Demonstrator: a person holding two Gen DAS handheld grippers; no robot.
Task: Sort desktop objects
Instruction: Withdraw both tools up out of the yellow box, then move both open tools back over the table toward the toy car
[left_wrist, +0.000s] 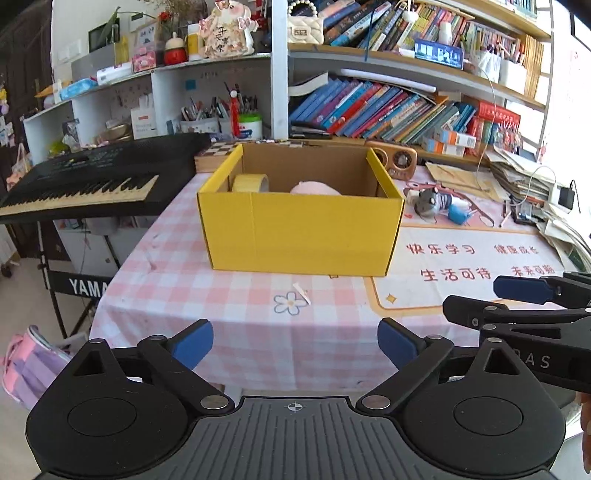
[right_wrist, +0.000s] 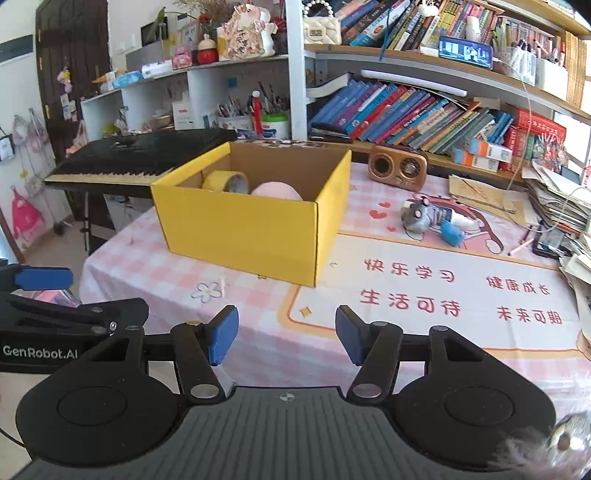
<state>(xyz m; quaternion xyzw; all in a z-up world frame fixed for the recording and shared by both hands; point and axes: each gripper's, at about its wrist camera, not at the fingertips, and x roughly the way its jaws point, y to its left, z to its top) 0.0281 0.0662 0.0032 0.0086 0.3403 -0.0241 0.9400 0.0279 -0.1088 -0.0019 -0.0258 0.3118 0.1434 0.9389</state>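
One yellow cardboard box (right_wrist: 243, 229) on the counter (right_wrist: 258, 332). Inside it, one roll of yellow tape (right_wrist: 225, 181) and one pink rounded thing (right_wrist: 275, 190). Beside the box, one grey plush toy (right_wrist: 419, 216), one brown retro speaker (right_wrist: 399, 167), one black keyboard (right_wrist: 140, 158). Two hand-held grippers: left (left_wrist: 295, 345), right (right_wrist: 286, 338).

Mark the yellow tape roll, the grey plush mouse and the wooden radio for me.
yellow tape roll (right_wrist: 221, 181), right wrist view, on its yellow outer band inside the box.
grey plush mouse (right_wrist: 417, 214), right wrist view, on its grey head.
wooden radio (right_wrist: 398, 167), right wrist view, on its front panel between the dials.
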